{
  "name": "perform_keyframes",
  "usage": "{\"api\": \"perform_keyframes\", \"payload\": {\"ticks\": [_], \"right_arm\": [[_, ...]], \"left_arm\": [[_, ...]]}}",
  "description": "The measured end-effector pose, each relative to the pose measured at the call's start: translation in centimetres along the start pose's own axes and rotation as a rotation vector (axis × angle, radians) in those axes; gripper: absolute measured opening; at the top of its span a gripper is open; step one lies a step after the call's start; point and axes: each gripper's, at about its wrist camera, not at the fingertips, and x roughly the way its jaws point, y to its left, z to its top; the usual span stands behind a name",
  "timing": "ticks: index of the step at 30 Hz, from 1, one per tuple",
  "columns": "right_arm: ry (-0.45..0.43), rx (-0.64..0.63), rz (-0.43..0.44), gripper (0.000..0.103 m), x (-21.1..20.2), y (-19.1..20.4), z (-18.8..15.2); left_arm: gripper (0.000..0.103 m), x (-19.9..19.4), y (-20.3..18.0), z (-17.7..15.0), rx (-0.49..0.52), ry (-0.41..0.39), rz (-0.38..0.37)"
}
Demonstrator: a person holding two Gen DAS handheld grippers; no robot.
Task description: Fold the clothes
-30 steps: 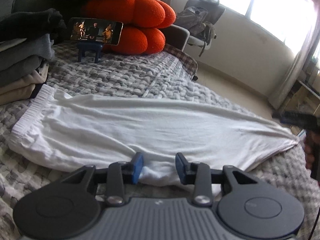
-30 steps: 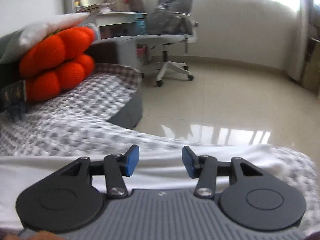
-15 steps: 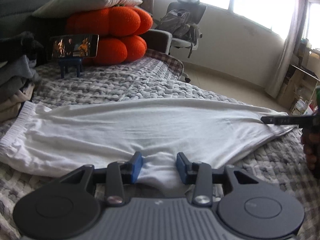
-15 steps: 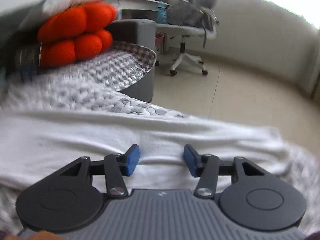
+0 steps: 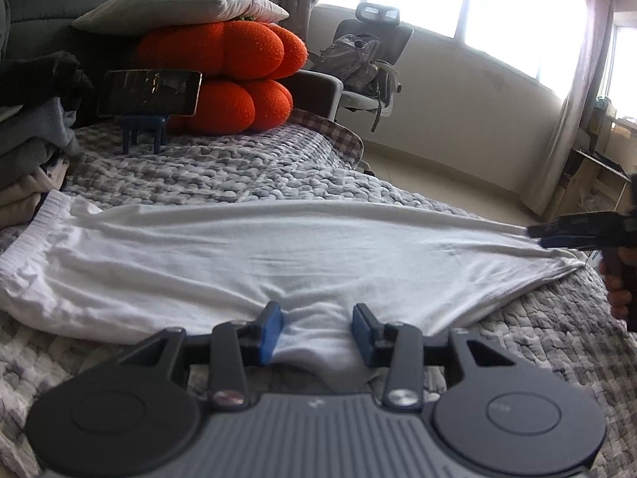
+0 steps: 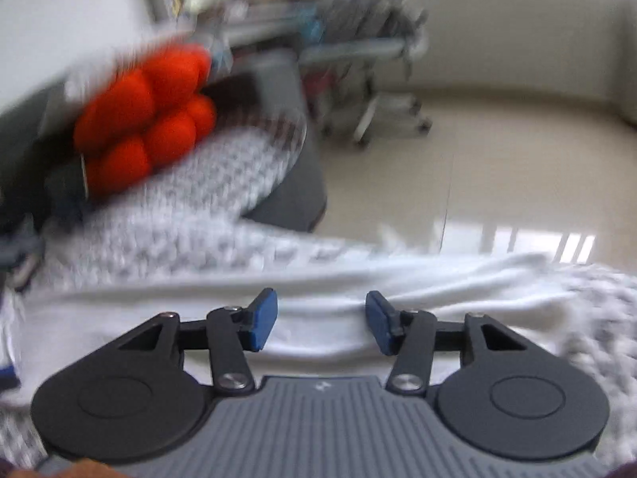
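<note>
**White garment spread on the bed, both claws at its near edge**

A white garment [image 5: 247, 255] lies stretched flat across the grey-and-white quilted bed [image 5: 223, 167], its ribbed waistband at the left end and its narrow end running out to the right.

The left claw [image 5: 317, 330] sits low at the near edge of the cloth. Its blue pads [image 5: 270, 330] stand apart with a small bulge of the white fabric lying between them; the pads do not press on it, so the claw is released.

The right claw [image 6: 321, 320] is also over the garment [image 6: 318, 290], near its narrow end, with blue pads [image 6: 260, 320] set wide and white cloth showing in the gap, not pinched: released as well. The right wrist view is smeared by motion. In the left wrist view that same claw [image 5: 537, 235] shows at the far right edge, reaching in over the tip of the garment, with a hand [image 5: 619, 279] gripping its handle.

Behind the garment a phone [image 5: 149, 93] stands on a small blue stand in front of an orange cushion [image 5: 223, 75] topped by a grey pillow [image 5: 179, 4]. A pile of folded clothes [image 5: 28, 155] rests at the left, just beside the waistband. An office chair [image 5: 366, 59] stands on the floor beyond the bed
</note>
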Motion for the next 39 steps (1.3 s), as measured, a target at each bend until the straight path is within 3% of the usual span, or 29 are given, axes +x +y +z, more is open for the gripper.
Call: {"api": "perform_keyframes", "payload": {"ticks": [8,12,16,18,21,25,26,27,29,35,39], "right_arm": [[-0.021,-0.134,-0.183,0.053,3.5,2.3,1.5],[-0.151,0.018,-0.181,0.053,-0.3,-0.9,0.4],[-0.222,0.177,-0.297,0.053,-4.1,-7.5,0.2],[-0.219,0.215,-0.301,0.053,-4.9,-9.6,0.7],[-0.200,0.142,-0.270,0.053,-4.9,-10.1,1.7],[-0.093,0.057,-0.263,0.053,-1.7,-9.0,2.6],[-0.060,0.031,-0.264,0.047,-1.0,-8.6,2.5],[-0.029,0.005,-0.264,0.031,-0.3,-8.1,2.4],[-0.022,-0.054,-0.272,0.011,-0.1,-7.2,1.8],[-0.042,-0.169,-0.319,0.007,0.0,-5.4,1.6],[-0.114,-0.207,-0.370,0.007,-0.1,-4.8,2.1]], "left_arm": [[0.042,-0.1,-0.1,0.0,0.007,-0.002,0.007],[0.042,-0.1,0.0,-0.1,0.000,-0.003,0.000],[0.043,-0.1,0.1,-0.1,-0.006,-0.004,-0.010],[0.044,0.0,0.1,-0.1,-0.007,-0.004,-0.012],[0.044,0.0,0.0,-0.1,-0.001,-0.004,-0.009],[0.044,0.0,-0.2,-0.2,0.006,-0.004,-0.002],[0.044,0.0,-0.2,-0.1,0.009,-0.004,-0.001],[0.044,0.0,-0.3,-0.1,0.012,-0.004,0.002],[0.044,0.0,-0.4,-0.1,0.020,-0.002,0.007],[0.044,0.0,-0.4,-0.2,0.026,-0.003,0.010],[0.044,0.0,-0.5,-0.2,0.031,-0.004,0.012]]}}
